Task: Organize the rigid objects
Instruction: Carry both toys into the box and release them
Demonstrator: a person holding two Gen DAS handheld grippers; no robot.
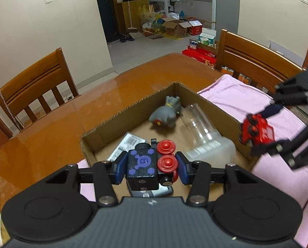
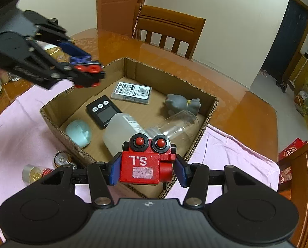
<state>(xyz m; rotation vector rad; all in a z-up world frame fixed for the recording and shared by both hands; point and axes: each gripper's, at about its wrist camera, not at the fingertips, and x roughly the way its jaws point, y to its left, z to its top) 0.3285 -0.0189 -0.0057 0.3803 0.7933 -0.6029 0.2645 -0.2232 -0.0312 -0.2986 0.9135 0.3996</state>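
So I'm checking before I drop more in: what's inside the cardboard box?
Open cardboard box holds: grey toy animal, clear plastic bottle, black digital timer, labelled flat case, pale blue egg-shaped object. Anything beneath them is covered.

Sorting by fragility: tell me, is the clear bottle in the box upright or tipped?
Tipped: the clear bottle lies on its side on the cardboard box floor.

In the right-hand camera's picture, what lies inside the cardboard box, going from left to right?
Pale blue egg-shaped thing → black digital timer → frosted plastic bottle → grey toy animal. The labelled flat case and the clear glass overlap these in the order, so I leave them out.
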